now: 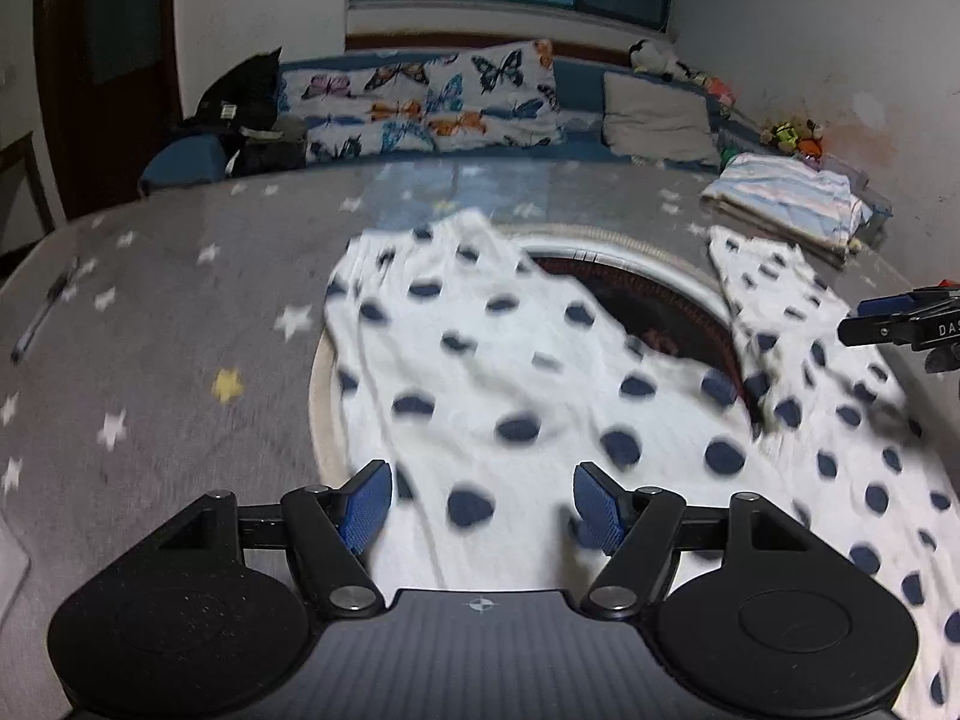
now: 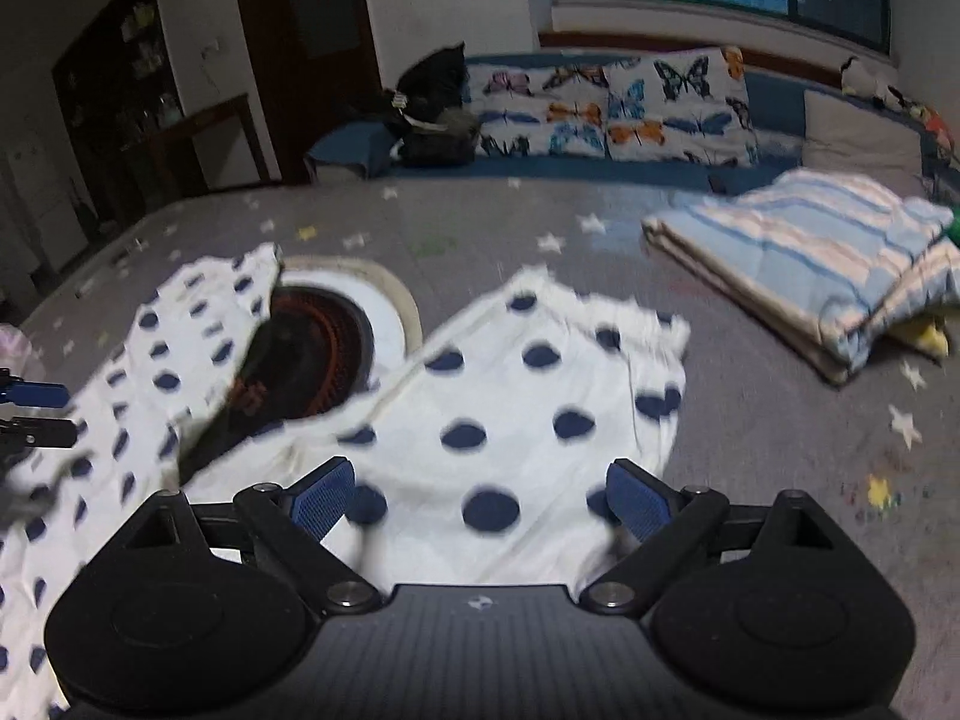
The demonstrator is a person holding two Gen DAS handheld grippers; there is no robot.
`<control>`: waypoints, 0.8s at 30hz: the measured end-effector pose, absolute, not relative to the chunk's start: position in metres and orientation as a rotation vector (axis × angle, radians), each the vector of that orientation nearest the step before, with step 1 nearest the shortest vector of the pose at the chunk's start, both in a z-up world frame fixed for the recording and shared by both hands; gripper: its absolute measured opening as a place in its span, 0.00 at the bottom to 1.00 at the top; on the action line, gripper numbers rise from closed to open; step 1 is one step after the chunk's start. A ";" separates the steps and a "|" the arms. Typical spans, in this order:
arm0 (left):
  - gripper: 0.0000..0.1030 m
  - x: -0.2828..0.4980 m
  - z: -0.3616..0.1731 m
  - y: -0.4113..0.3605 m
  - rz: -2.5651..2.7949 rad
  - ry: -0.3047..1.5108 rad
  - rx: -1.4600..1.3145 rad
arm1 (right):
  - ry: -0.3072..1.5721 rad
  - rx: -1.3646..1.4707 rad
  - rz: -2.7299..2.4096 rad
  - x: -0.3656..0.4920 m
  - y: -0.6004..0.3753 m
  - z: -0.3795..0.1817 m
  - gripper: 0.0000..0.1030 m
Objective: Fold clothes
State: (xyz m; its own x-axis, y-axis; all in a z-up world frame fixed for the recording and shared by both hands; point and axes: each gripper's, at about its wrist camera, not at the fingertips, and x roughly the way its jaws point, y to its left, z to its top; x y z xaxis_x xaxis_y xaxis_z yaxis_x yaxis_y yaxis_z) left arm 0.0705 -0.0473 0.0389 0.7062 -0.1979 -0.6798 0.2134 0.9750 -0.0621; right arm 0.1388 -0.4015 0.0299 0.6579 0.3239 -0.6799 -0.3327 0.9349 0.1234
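A white garment with navy dots lies spread on the grey star-print bed sheet, its two legs splayed apart. It partly covers a round cream-rimmed object with a dark red centre. My left gripper hovers open over the garment's near left part, with nothing pinched. In the right wrist view, my right gripper stands open above the other leg of the dotted garment. The round object shows between the legs. Each gripper appears at the edge of the other's view: right gripper, left gripper.
A folded striped blanket lies on the sheet at the back right. Butterfly pillows, a grey pillow and a black bag line the headboard side. A pen lies far left. Soft toys sit by the wall.
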 end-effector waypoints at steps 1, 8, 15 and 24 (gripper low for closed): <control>0.68 0.076 0.042 -0.049 -0.234 0.746 0.017 | 0.766 -0.018 0.369 0.143 -0.400 0.030 0.90; 0.66 0.122 0.037 -0.066 -0.255 0.734 0.027 | 0.805 -0.035 0.338 0.176 -0.398 0.016 0.90; 0.62 0.148 0.012 -0.060 -0.213 0.748 0.099 | 0.804 -0.093 0.269 0.191 -0.405 0.005 0.90; 0.59 0.177 0.027 -0.050 -0.185 0.730 0.058 | 0.783 -0.075 0.263 0.205 -0.412 0.013 0.89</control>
